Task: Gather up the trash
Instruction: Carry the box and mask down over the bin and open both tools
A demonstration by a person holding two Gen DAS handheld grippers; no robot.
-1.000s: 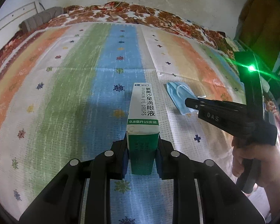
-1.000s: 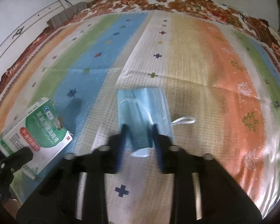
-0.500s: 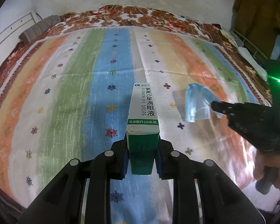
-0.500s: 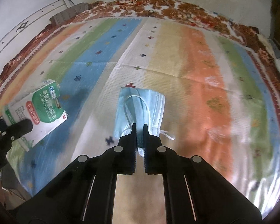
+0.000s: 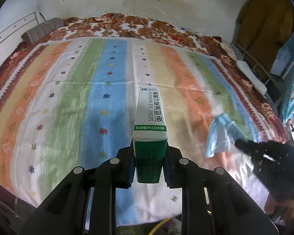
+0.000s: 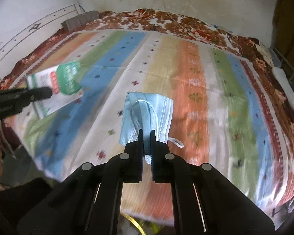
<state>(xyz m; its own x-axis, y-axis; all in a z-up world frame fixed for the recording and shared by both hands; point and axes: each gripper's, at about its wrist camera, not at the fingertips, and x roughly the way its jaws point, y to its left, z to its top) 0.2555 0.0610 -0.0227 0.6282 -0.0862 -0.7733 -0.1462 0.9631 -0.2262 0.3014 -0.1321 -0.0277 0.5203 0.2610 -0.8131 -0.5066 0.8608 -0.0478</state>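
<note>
Left gripper (image 5: 149,156) clamps eye-drop box (image 5: 150,121) lengthwise, pointing forward; right gripper (image 6: 146,137) pinches mask (image 6: 147,113).

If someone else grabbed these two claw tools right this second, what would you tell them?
Left gripper: shut on the eye-drops box, held above the bed.
Right gripper: shut on the blue mask, also lifted off the bed.
Done: both pieces of trash are picked up.
Left: carry them to a bin; none shows in either view, so you will have to find it.
</note>
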